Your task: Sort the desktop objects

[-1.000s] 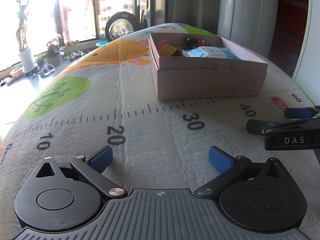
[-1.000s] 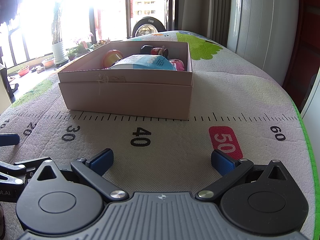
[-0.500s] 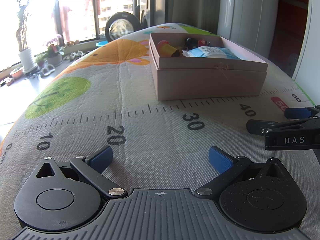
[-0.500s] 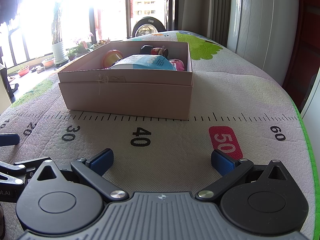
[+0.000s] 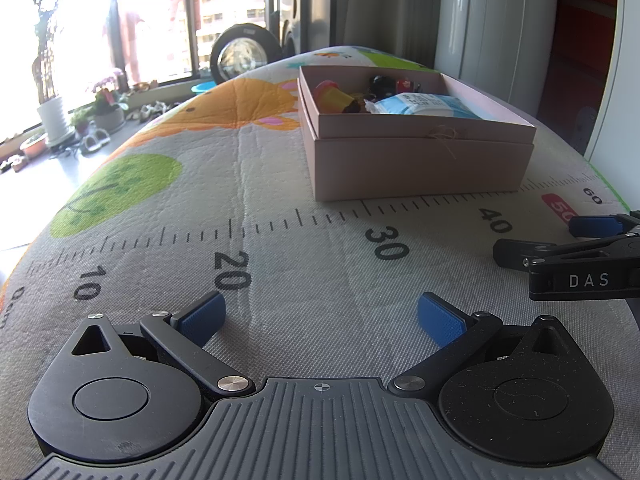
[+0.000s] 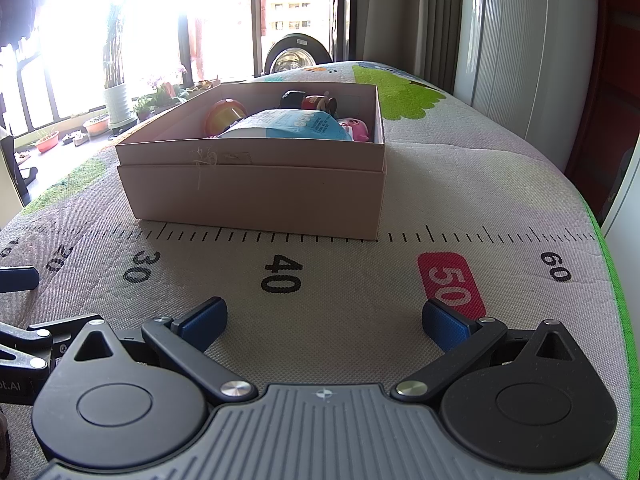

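A pink cardboard box [image 5: 420,164] stands on the printed play mat; it also shows in the right wrist view [image 6: 256,196]. Inside lie a blue-and-white packet [image 5: 424,105] [image 6: 288,126], a red-and-yellow toy [image 5: 332,96] [image 6: 224,114], a small dark figure [image 5: 382,83] [image 6: 296,99] and a pink toy [image 6: 356,126]. My left gripper [image 5: 320,318] is open and empty, low over the mat near the 20–30 marks, well short of the box. My right gripper [image 6: 324,320] is open and empty near the 40–50 marks, and shows at the right edge of the left wrist view [image 5: 568,256].
The mat [image 5: 280,248] has a printed ruler scale and coloured animal shapes. Its green right edge [image 6: 616,292] lies close to my right gripper. Beyond the far end are windows, potted plants [image 5: 52,116] and a round drum [image 5: 244,56]. Curtains hang at the right.
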